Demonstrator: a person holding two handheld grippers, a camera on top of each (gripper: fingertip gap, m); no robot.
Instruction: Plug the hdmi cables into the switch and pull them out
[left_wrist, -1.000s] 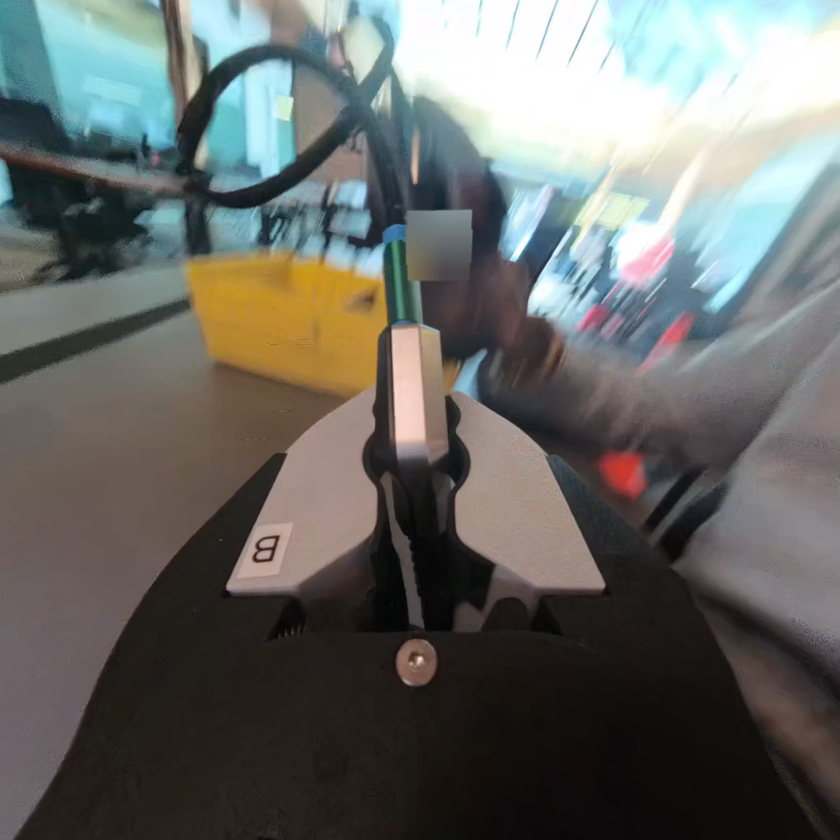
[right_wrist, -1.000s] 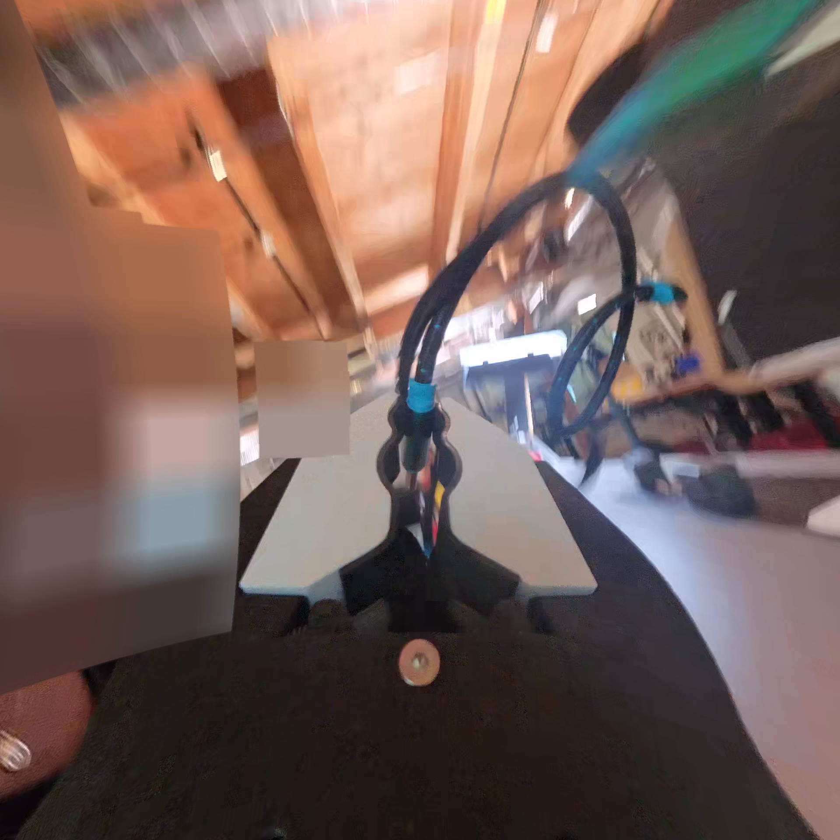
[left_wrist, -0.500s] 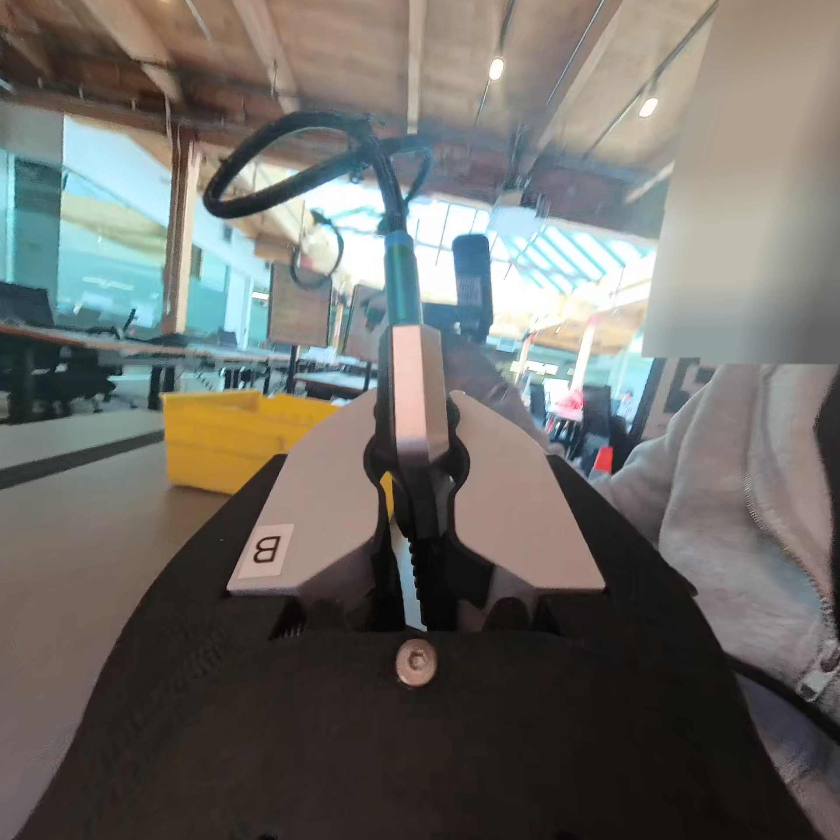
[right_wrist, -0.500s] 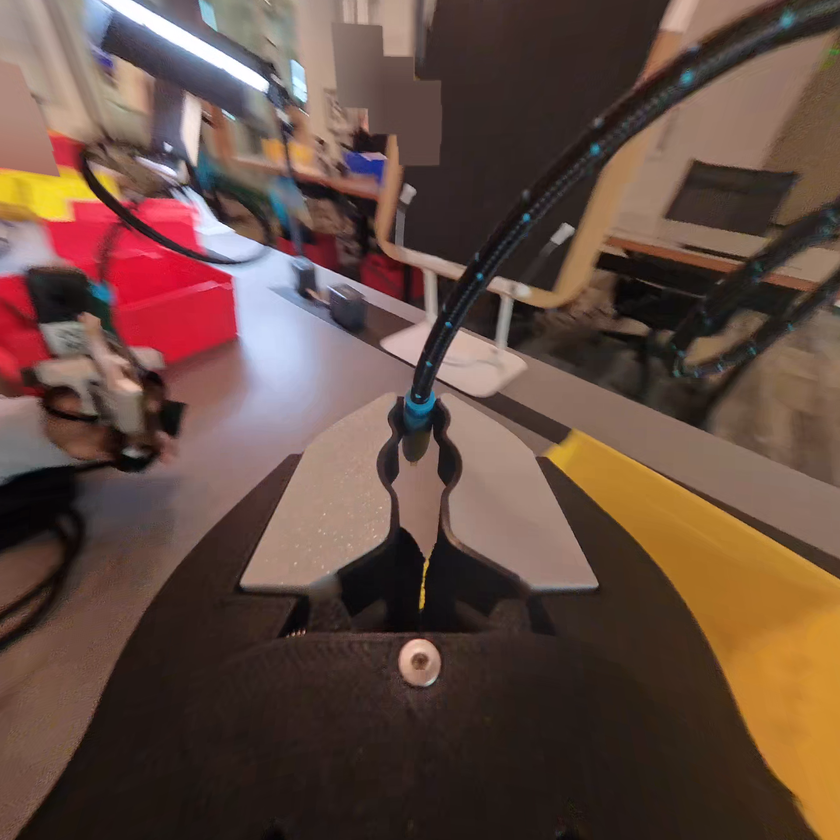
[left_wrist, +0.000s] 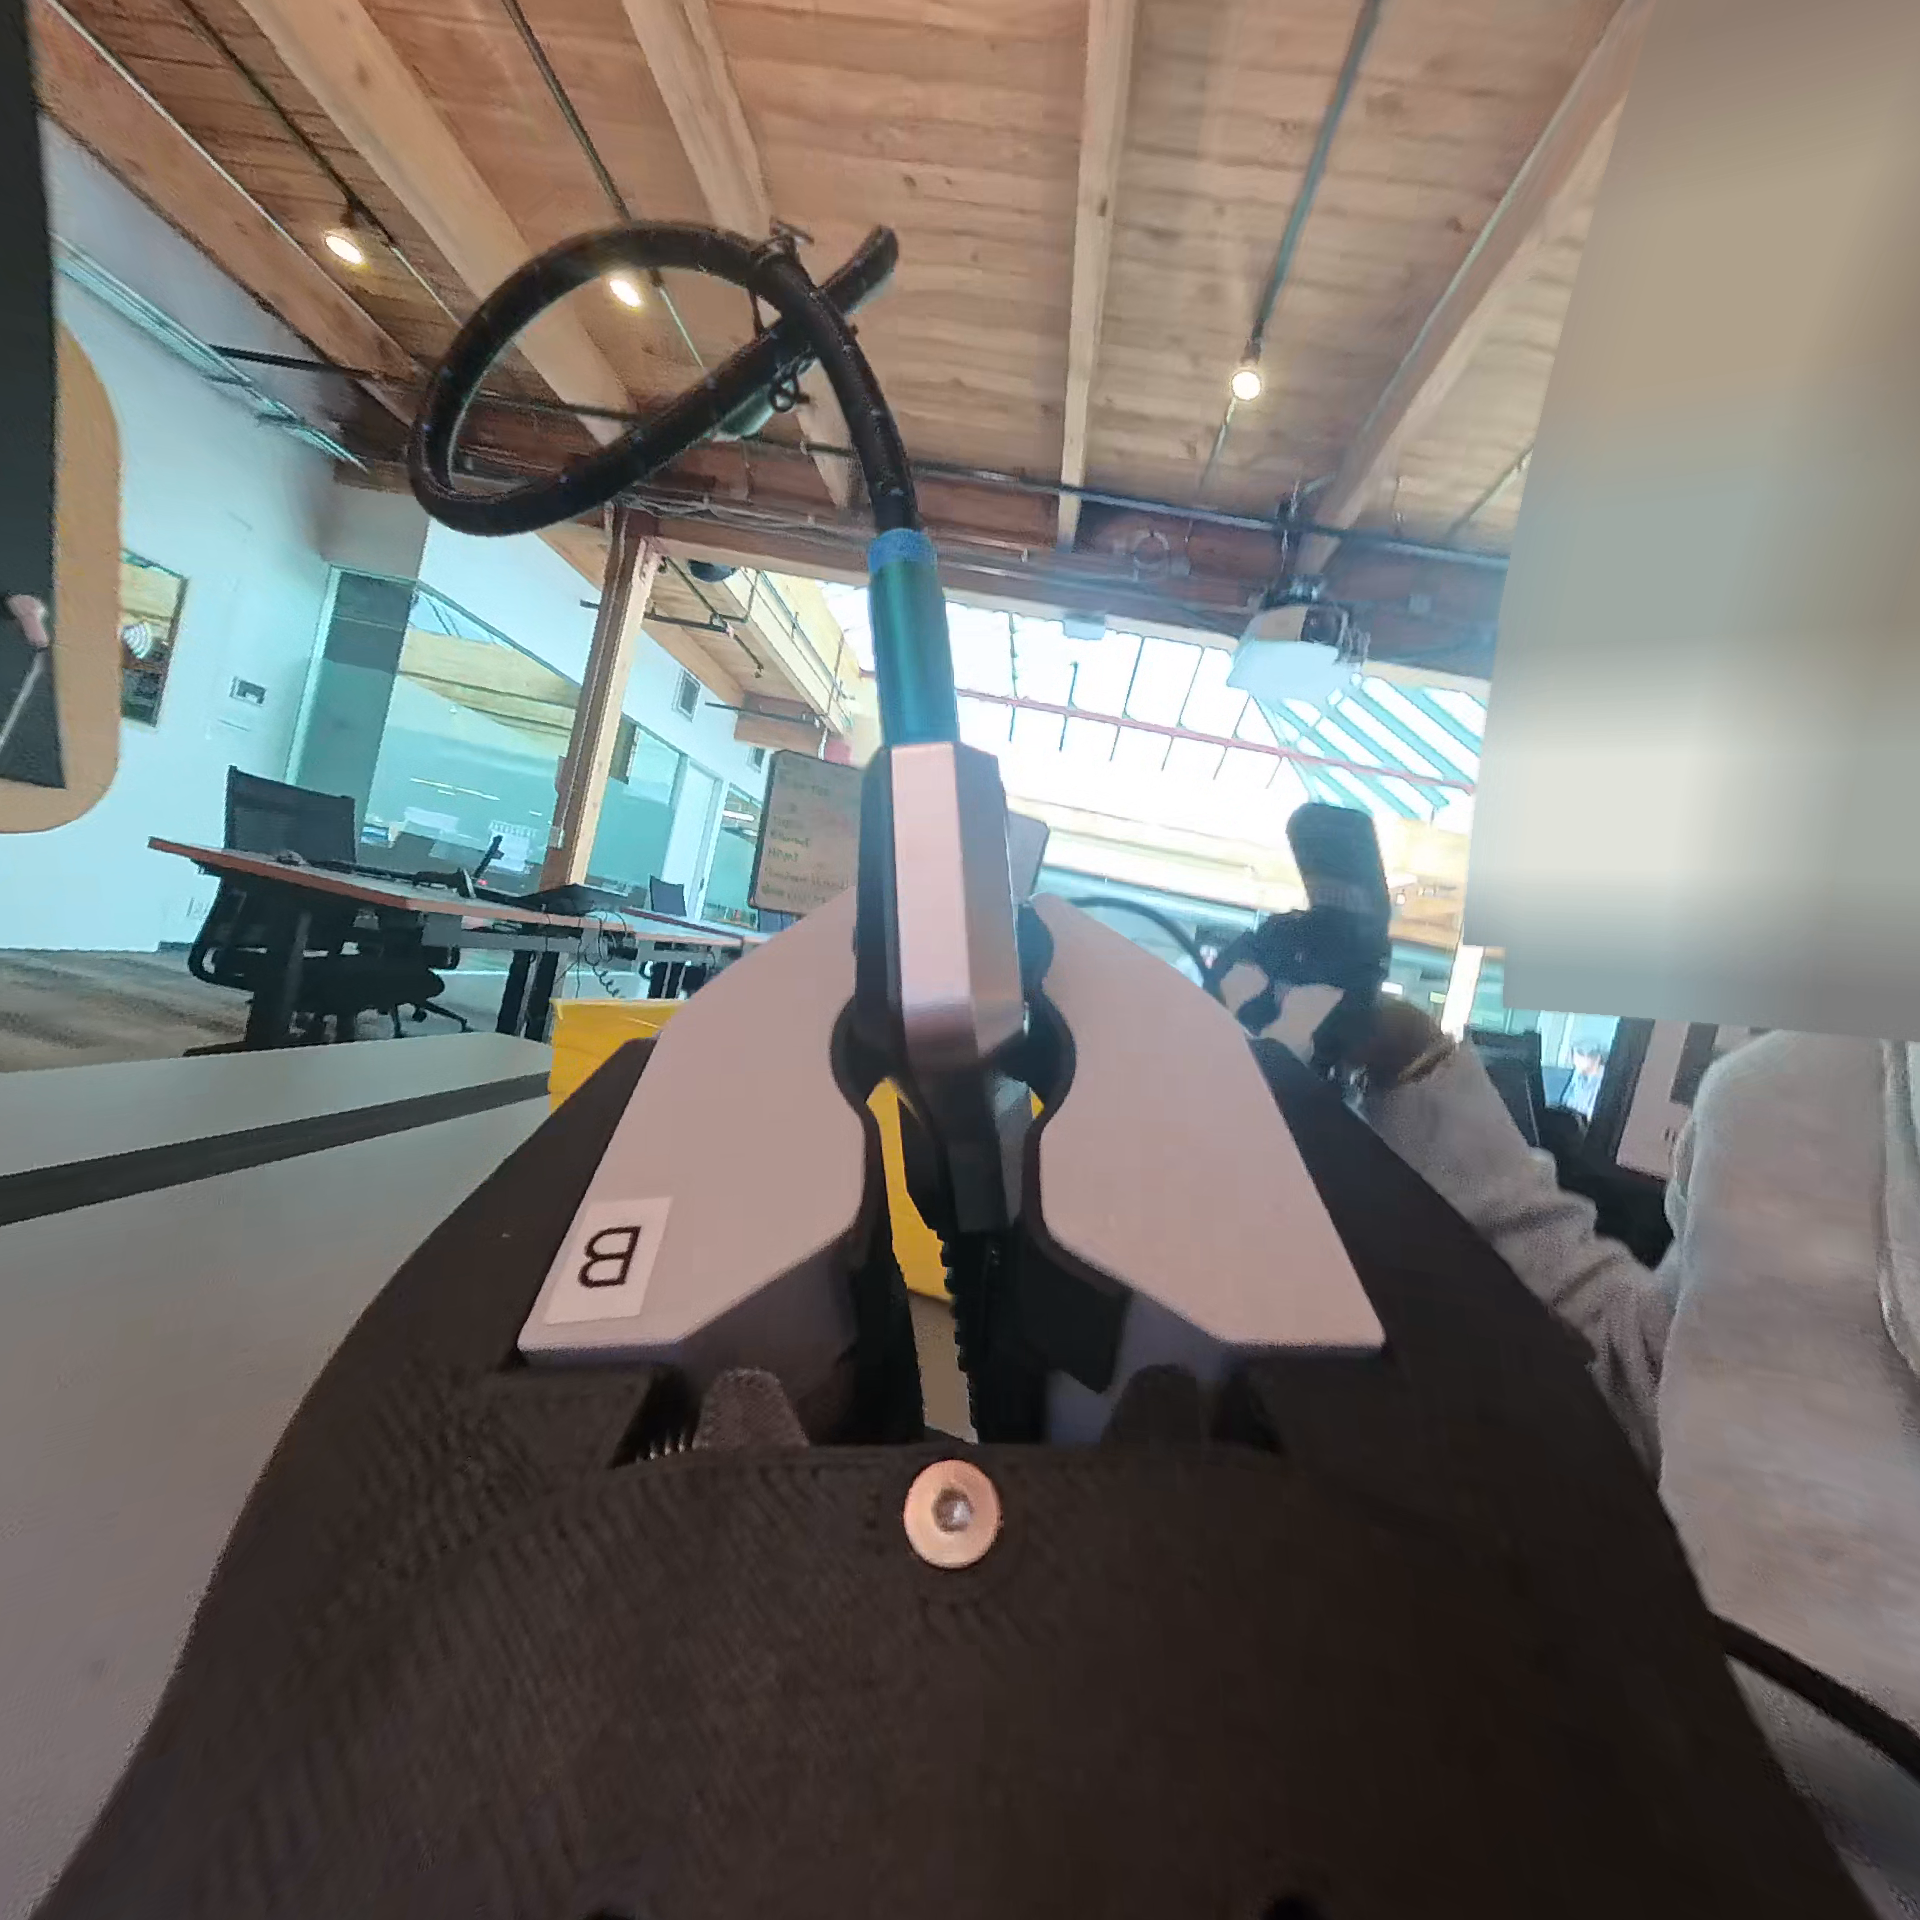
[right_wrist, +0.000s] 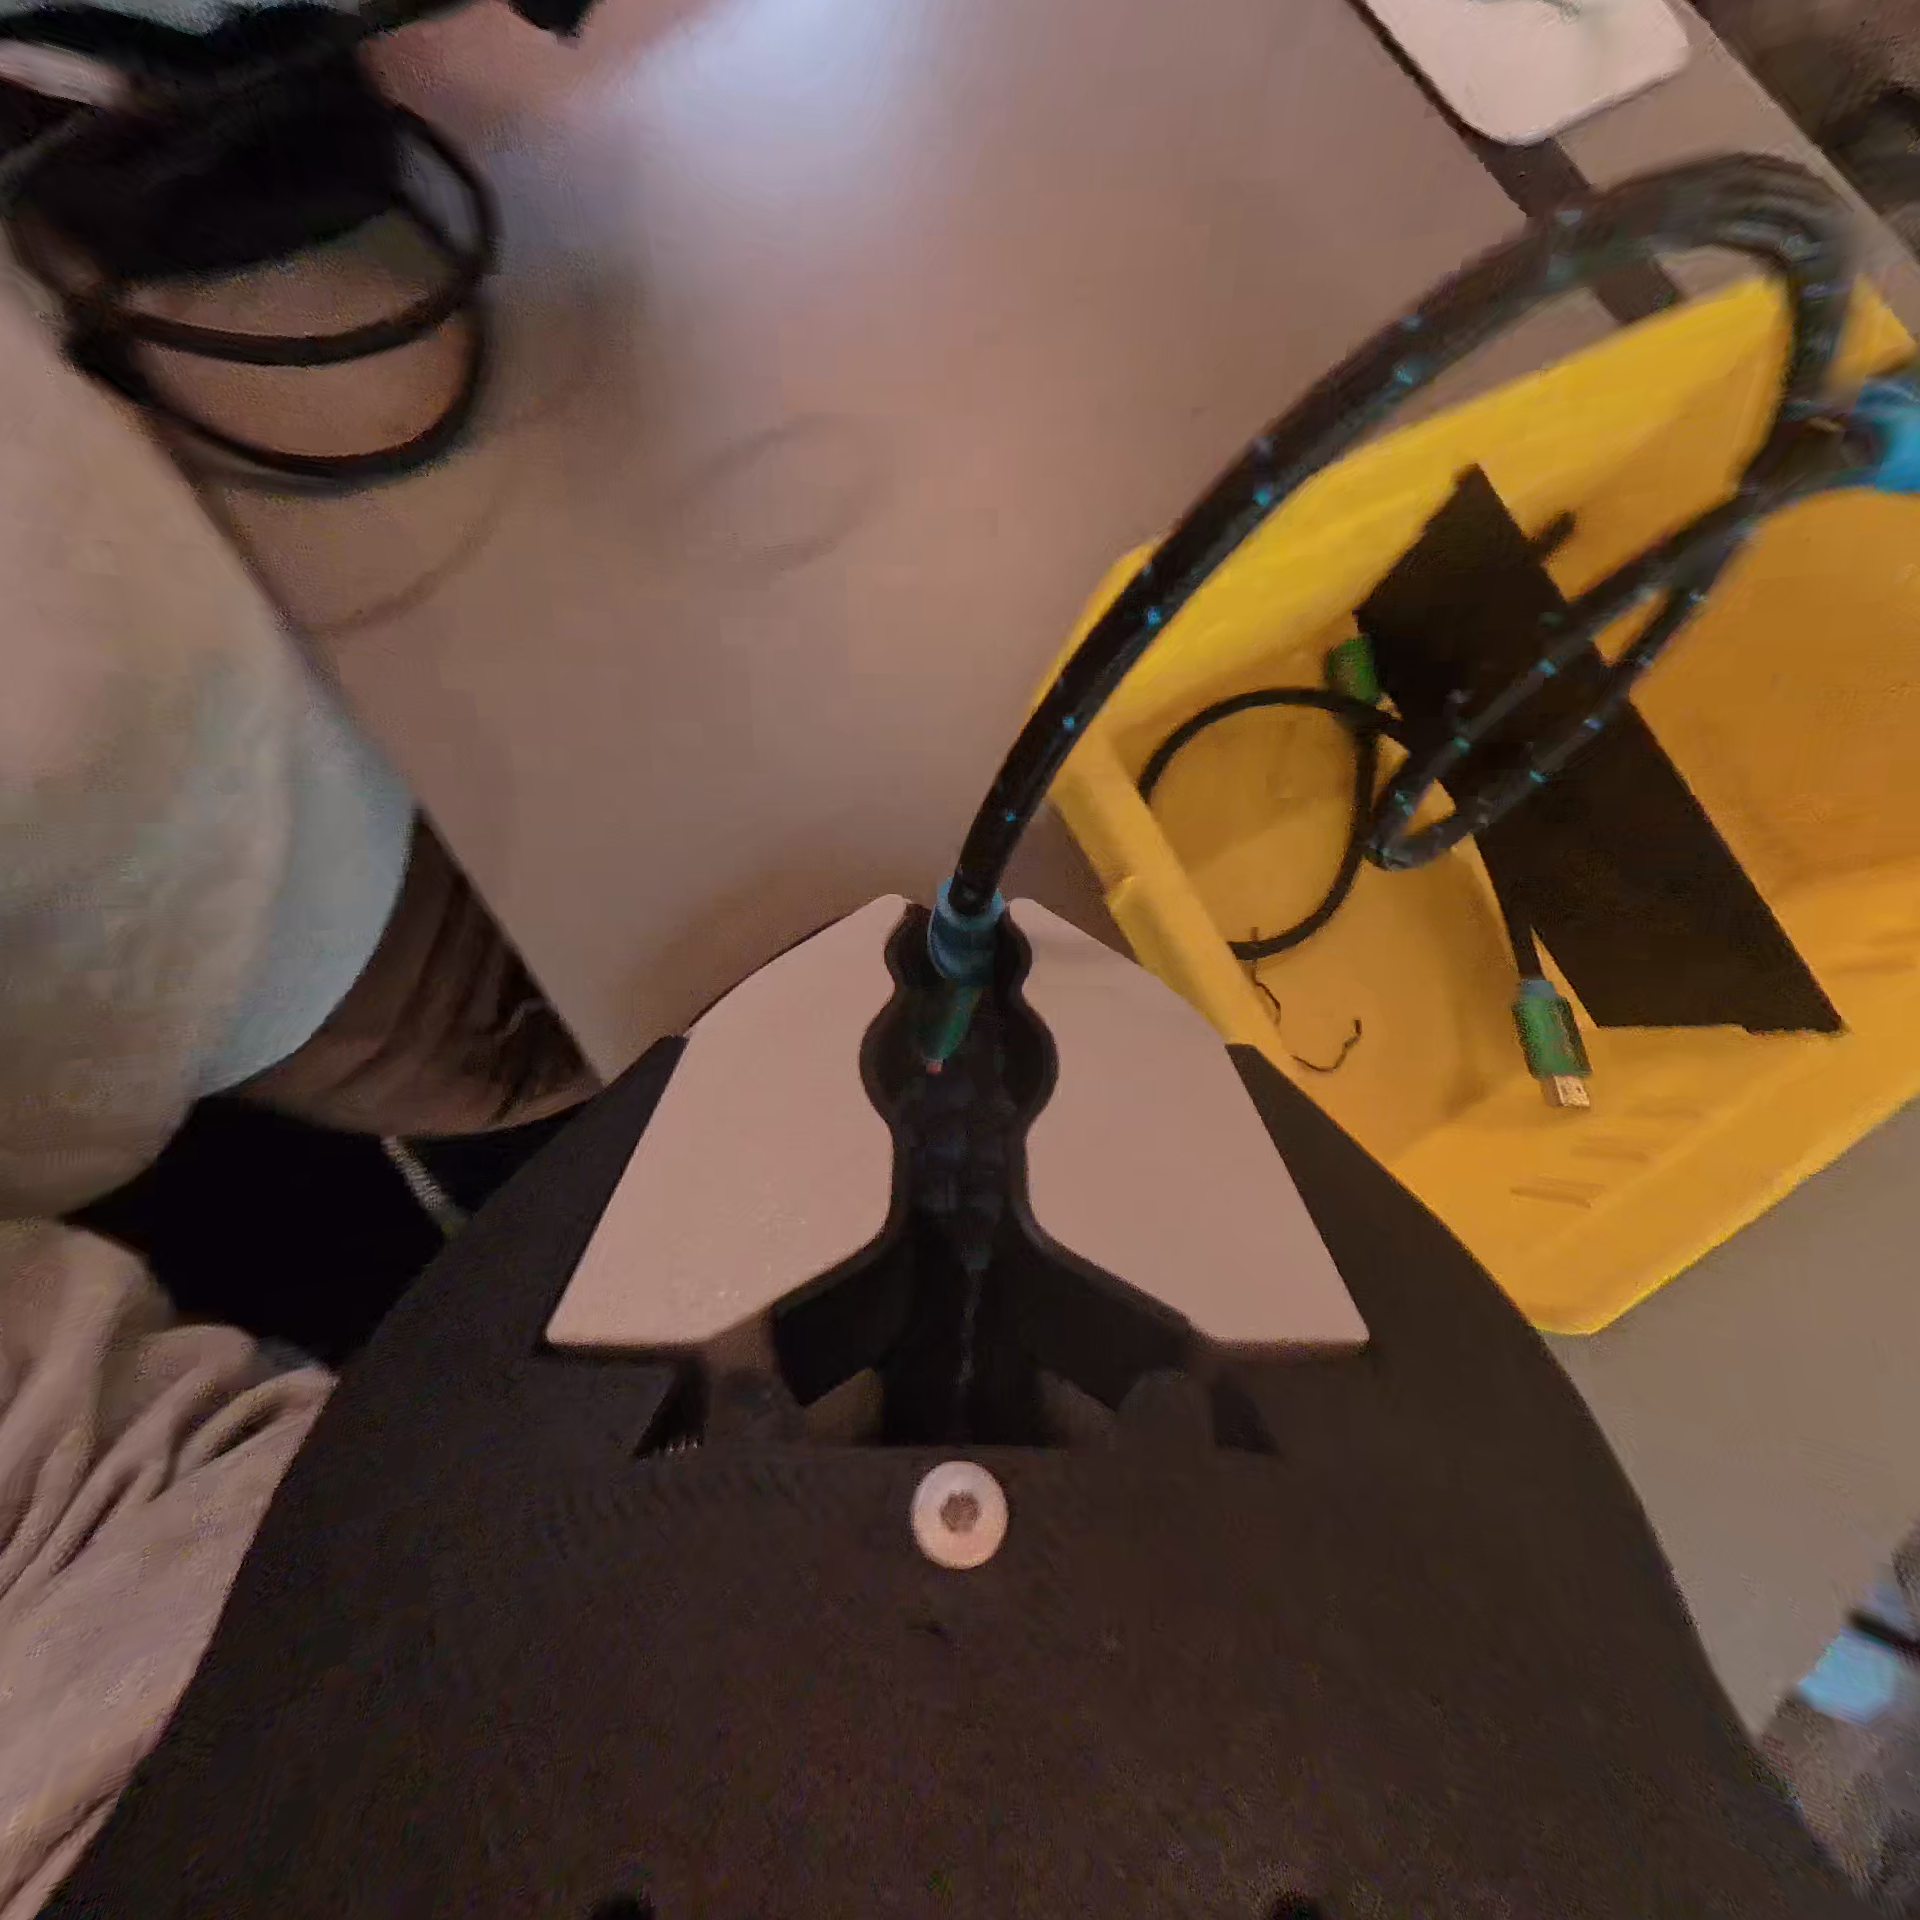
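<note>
My left gripper (left_wrist: 943, 935) is shut on the silver plug housing (left_wrist: 951, 883) of an HDMI cable. A green sleeve with a blue band rises from the housing, and the black braided cable (left_wrist: 582, 488) loops above it. My right gripper (right_wrist: 956, 920) is shut on the green, blue-banded plug end (right_wrist: 951, 997) of another black braided cable (right_wrist: 1195, 582), held above the table beside a yellow bin (right_wrist: 1174, 935). That cable arcs up and right over the bin. In the bin lie a flat black piece (right_wrist: 1621, 862) and a loose green HDMI plug (right_wrist: 1550, 1039). I cannot make out the switch.
A person's grey sleeve (left_wrist: 1766, 1299) is at the right in the left wrist view, with the other gripper (left_wrist: 1325, 925) beyond it. The grey table (right_wrist: 831, 364) stretches left of the bin. A thin black wire loop (right_wrist: 1257, 821) lies in the bin. Blurred dark cable loops (right_wrist: 270, 312) show at top left.
The right gripper has swung from looking across the table to looking down at the table and the yellow bin, still holding its plug. The left gripper has tilted up slightly, grip unchanged.
</note>
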